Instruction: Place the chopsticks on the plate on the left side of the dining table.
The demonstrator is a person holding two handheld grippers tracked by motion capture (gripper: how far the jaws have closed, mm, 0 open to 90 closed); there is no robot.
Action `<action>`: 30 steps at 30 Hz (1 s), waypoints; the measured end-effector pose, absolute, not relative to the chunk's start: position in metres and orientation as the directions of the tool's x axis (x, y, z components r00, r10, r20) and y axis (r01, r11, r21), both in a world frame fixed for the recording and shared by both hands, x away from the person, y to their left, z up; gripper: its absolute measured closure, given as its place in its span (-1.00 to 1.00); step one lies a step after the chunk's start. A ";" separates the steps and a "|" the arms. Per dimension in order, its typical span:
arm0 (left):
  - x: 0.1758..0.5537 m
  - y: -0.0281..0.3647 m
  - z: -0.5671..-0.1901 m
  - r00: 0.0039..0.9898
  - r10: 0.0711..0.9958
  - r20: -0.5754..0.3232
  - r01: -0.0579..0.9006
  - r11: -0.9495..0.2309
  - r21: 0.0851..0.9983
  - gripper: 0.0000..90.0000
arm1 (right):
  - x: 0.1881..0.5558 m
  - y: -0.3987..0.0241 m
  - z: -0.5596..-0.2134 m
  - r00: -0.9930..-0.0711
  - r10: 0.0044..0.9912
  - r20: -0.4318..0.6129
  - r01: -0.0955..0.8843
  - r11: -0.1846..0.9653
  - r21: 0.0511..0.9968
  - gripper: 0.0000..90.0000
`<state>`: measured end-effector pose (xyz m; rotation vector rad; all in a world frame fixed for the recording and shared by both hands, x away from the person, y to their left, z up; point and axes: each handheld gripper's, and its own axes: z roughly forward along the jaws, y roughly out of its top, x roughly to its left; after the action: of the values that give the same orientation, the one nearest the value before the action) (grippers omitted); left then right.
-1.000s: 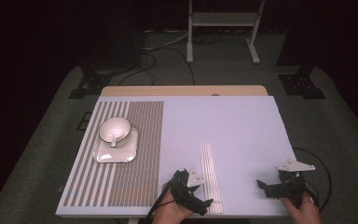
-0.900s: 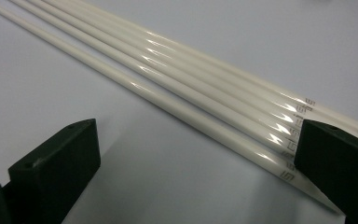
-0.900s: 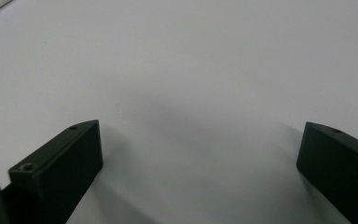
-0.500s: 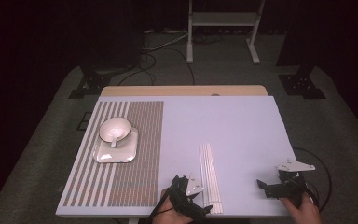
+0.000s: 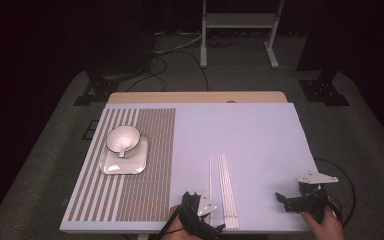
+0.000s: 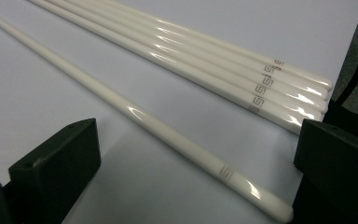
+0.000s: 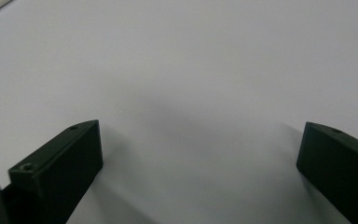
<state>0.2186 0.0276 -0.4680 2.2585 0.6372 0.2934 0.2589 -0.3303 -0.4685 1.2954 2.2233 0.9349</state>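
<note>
Left gripper jaws wide apart, straddling lone chopstick, lower centre; right gripper agape over bare table.

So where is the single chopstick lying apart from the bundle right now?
In the left gripper view the single chopstick lies on the table between the left gripper's open fingers, untouched; in the high view it sits just left of the chopstick bundle.

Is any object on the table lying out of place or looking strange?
One white chopstick lies apart from the bundle of chopsticks, between the open jaws of the left hand-held gripper. On the striped mat, the bowl sits off-centre on its square plate. Nothing looks spilled or damaged.
</note>
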 end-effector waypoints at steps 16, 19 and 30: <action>0.219 0.049 -0.466 0.830 0.558 0.016 0.382 -0.589 0.712 -1.00 | 0.259 -0.330 -0.469 -0.490 0.872 -0.009 0.603 0.346 0.719 -1.00; 0.219 0.053 -0.466 0.826 0.564 0.015 0.388 -0.587 0.711 -1.00 | 0.259 -0.330 -0.468 -0.490 0.872 -0.009 0.603 0.346 0.718 -1.00; 0.221 0.064 -0.464 0.820 0.572 0.015 0.400 -0.592 0.700 -1.00 | 0.259 -0.330 -0.468 -0.489 0.872 -0.009 0.604 0.346 0.718 -1.00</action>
<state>0.2210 0.0642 -0.4644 2.2809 0.7084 0.3096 0.2588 -0.3303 -0.4685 1.2961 2.2230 0.9350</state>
